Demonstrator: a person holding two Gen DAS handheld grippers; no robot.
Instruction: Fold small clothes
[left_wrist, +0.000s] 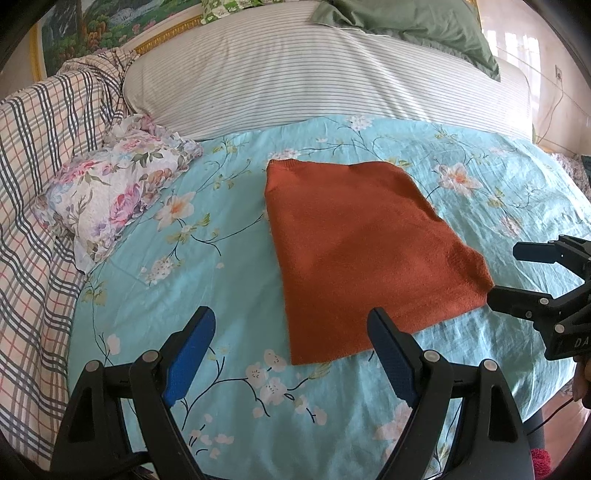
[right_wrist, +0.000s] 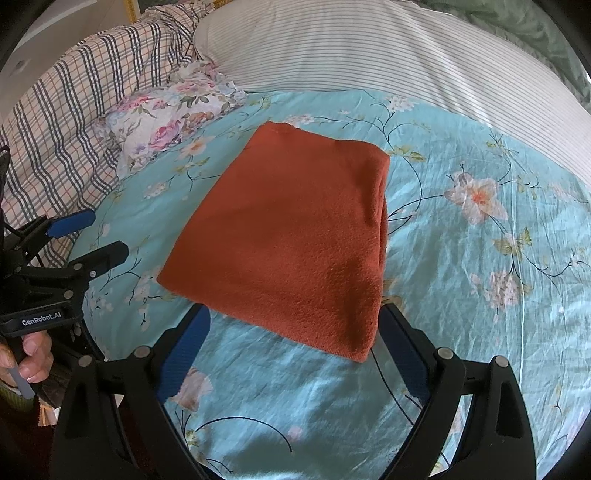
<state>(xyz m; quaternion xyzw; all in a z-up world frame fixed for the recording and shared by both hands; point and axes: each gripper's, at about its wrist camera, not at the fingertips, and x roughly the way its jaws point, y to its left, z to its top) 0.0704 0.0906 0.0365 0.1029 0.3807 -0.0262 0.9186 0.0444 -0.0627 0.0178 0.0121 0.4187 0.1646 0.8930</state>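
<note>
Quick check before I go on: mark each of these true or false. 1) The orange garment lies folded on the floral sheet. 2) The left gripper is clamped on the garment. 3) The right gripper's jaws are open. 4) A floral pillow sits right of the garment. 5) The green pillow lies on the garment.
1) True: the orange garment lies folded flat on the turquoise floral sheet.
2) False: the left gripper is open and holds nothing; the garment's near edge lies beside its right finger.
3) True: the right gripper stands open at the garment's near edge.
4) False: the floral pillow lies to its left.
5) False: the green pillow rests on the striped bolster behind.
</note>
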